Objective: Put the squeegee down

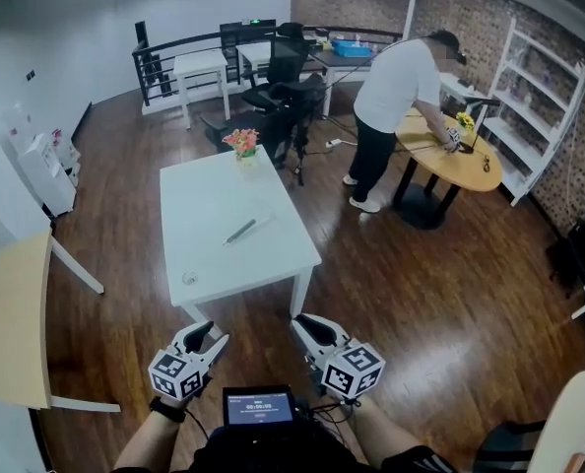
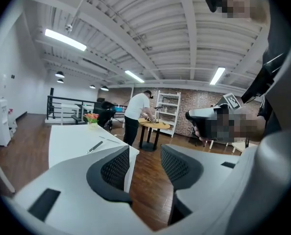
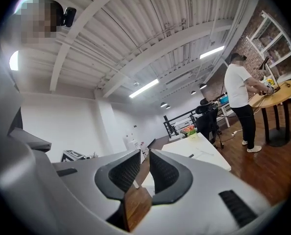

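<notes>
The squeegee lay flat on the white surface, mid-frame in the head view, well apart from both tools. My left tool stood spread wide and empty; my right tool was parted more narrowly, nothing in it. It looked slim, light and stiff, so I judged the handle the place to grip.

Squeegee on white table, flowers at edge — person beyond

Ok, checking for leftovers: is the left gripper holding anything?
No, the left gripper shows its jaws apart, with nothing clamped between them.
</notes>
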### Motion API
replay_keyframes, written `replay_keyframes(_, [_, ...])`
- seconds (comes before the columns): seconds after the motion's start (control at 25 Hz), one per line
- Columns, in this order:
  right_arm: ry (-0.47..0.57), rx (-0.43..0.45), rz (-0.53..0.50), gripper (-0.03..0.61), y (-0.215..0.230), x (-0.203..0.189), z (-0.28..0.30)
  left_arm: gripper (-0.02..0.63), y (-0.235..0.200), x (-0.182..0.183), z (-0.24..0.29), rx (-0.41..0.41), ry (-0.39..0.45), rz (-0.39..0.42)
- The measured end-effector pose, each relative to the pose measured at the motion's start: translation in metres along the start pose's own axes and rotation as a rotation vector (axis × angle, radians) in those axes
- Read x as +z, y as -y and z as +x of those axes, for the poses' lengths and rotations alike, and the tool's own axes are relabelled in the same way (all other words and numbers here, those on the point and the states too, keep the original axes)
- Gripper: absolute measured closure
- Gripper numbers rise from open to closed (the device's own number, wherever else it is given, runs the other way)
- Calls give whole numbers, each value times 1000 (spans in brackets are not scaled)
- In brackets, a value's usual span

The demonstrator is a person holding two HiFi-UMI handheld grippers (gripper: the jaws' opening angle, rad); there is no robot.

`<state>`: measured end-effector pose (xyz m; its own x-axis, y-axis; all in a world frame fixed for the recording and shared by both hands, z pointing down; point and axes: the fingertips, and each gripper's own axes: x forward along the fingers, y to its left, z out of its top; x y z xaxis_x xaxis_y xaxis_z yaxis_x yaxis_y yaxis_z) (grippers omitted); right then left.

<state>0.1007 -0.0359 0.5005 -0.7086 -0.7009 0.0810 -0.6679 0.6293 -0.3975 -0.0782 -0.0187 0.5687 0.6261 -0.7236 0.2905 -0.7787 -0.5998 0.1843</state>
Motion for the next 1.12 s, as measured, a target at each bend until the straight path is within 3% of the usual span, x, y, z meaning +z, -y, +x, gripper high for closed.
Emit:
replay_keyframes(0.4, [-24,1,-81,500,-56,-10,23,407,-31,-8,-57,18,39,-45])
replay_keyframes(1.12, [-23,-32,-121,500,-98,-16,37,407,-59,-5,-82,-38,72,-32])
